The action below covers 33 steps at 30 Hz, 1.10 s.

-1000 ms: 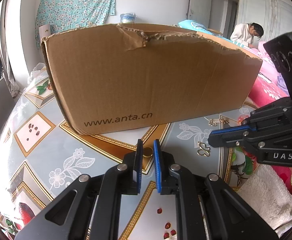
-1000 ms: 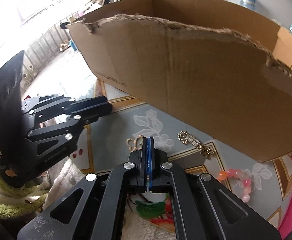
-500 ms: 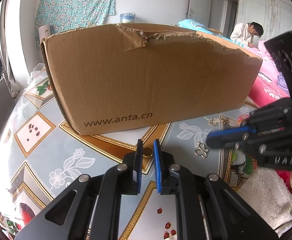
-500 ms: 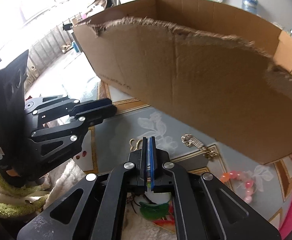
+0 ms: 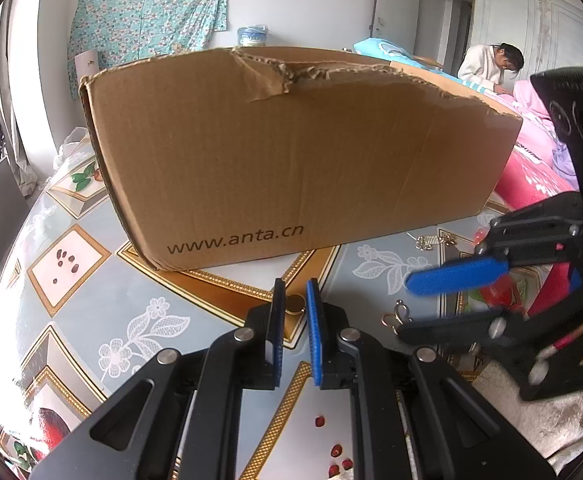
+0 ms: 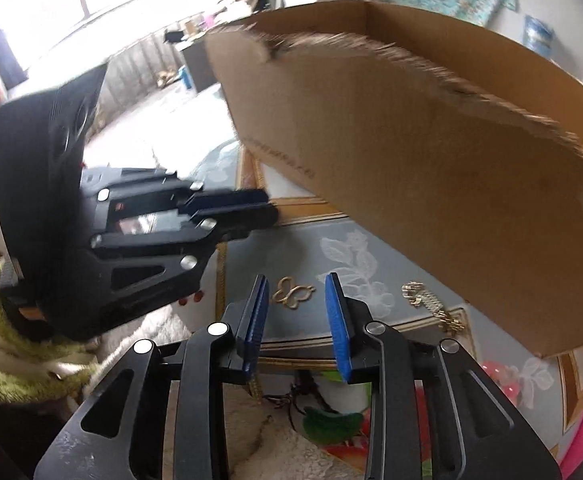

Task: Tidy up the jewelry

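Right gripper (image 6: 297, 294) jaws opening, nothing between pads; small gold butterfly-shaped pendant (image 6: 292, 293) lies on patterned tabletop (image 6: 291, 252) just beyond fingertips, near torn brown cardboard box (image 6: 431, 168). Left gripper (image 5: 294, 296) narrowly parted, empty.

The tabletop (image 5: 91, 312), covered in blue floral-patterned oilcloth with gold borders, carries a torn brown cardboard box (image 5: 291, 152) at centre frame, a gold butterfly-shaped pendant (image 6: 292, 293) lower centre, a gold chain bracelet (image 6: 431, 306) to its right, and a small gold ring (image 5: 294, 304).
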Available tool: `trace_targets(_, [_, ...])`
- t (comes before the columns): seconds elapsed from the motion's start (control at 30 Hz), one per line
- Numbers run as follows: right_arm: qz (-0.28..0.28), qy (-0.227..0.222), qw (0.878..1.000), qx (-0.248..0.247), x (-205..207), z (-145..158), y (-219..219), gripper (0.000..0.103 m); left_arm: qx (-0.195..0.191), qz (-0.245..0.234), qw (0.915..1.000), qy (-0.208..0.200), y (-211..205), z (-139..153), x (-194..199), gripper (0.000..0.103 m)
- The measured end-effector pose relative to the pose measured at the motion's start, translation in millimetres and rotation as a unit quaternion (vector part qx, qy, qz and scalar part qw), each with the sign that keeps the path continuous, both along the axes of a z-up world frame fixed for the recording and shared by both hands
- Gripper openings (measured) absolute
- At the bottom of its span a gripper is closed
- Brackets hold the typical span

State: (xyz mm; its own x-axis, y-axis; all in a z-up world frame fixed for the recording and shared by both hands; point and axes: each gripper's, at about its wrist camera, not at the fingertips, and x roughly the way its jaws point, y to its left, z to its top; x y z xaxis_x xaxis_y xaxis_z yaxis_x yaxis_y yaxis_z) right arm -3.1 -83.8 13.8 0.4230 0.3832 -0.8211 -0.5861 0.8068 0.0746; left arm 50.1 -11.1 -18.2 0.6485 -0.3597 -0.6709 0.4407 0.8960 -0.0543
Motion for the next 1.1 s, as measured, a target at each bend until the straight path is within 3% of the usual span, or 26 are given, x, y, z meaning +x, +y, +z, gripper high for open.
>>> trace_targets(0.13, [0.024, -0.019, 0.999, -0.018, 0, -3, 14, 0.027, 0.001, -0.002, 1.0, 0.0, -1, 0, 0, 0.01])
trace_targets(0.23, [0.031, -0.02, 0.999, -0.026, 3, -3, 17, 0.018, 0.002, -0.002, 1.0, 0.0, 0, 0, 1, 0.01])
trace_targets(0.57, [0.027, -0.011, 0.999, -0.014, 7, -3, 14, 0.017, 0.002, -0.002, 1.0, 0.0, -1, 0, 1, 0.01])
trace_targets(1.1, [-0.01, -0.029, 0.999, 0.019, 7, 26, -23, 0.017, 0.015, -0.004, 0.9999, -0.007, -5, 1, -2, 0.01])
